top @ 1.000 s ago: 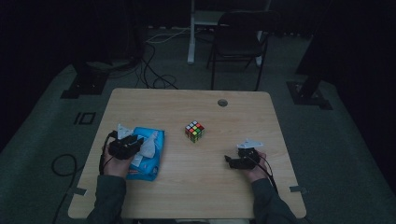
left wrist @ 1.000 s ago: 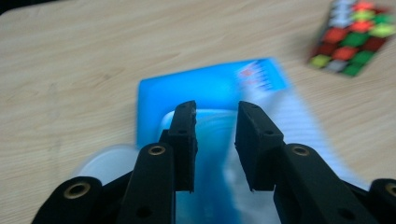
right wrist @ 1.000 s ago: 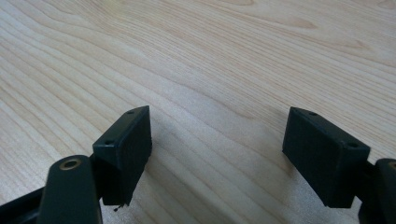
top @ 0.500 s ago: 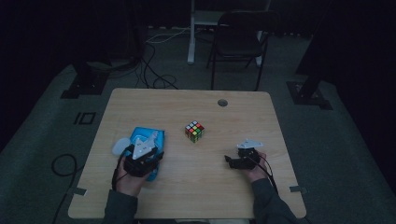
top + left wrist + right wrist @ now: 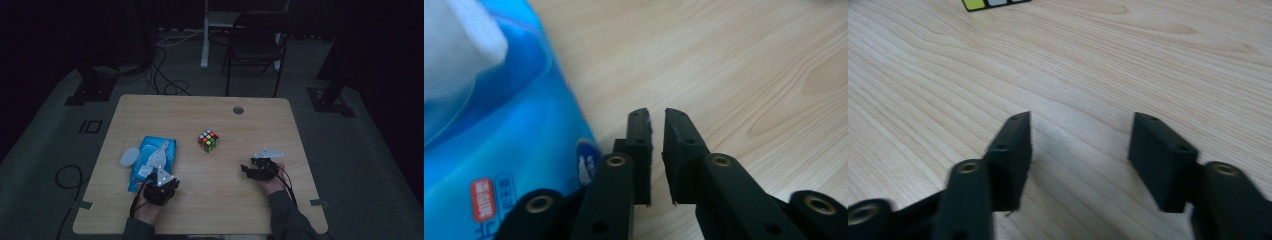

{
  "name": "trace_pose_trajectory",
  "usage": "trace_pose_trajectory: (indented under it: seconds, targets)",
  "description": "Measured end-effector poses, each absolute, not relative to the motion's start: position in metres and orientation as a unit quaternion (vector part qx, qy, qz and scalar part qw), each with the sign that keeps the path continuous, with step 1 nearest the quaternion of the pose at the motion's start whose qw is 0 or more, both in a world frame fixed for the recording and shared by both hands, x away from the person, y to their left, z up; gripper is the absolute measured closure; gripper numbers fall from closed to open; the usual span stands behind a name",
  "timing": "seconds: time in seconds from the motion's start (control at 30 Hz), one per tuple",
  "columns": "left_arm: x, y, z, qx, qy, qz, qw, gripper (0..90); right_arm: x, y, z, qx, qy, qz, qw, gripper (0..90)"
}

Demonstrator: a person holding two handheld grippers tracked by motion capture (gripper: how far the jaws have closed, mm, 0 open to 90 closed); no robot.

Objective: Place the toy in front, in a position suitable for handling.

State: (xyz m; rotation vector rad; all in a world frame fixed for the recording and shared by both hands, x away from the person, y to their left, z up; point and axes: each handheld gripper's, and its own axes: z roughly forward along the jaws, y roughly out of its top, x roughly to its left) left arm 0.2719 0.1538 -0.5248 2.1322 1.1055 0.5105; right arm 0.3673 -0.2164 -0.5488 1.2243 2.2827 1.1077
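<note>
A blue wipes pack [image 5: 155, 152] lies at the table's left, with a white sheet [image 5: 454, 50] poking from its top. In the table's middle sits a colour cube [image 5: 208, 140], whose lower edge [image 5: 993, 4] shows in the right gripper view. My left gripper [image 5: 161, 179] rests at the pack's near right corner. Its jaws [image 5: 658, 116] stand almost together over bare wood with nothing between them, and the pack [image 5: 484, 130] is just to their left. My right gripper [image 5: 245, 170] lies near the table's right front and points toward the cube. It is open [image 5: 1083, 120] over bare wood.
A round white lid [image 5: 129, 156] lies against the pack's left side. The wooden table [image 5: 300, 130] has a cable hole [image 5: 238, 109] near its far edge. A dark chair [image 5: 255, 30] stands beyond the table. Cables run across the floor [image 5: 165, 65].
My left gripper has drawn back from over the pack toward the table's near edge and a little to the right. The right gripper, the cube and the pack have stayed put.
</note>
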Motion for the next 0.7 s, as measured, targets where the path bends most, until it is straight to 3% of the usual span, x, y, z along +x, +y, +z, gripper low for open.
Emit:
trace_pose_trajectory:
  seconds: [0.27,0.7]
  targets:
    - [0.279,0.16,-0.528,0.82,0.427,0.223,0.31,83.6,0.363,-0.199,-0.532,0.398,0.808,0.396,0.18,42.0]
    - [0.298,0.191,-0.529,0.803,0.458,0.238,0.299,80.1,0.377,-0.156,-0.512,0.357,0.819,0.407,0.191,45.1]
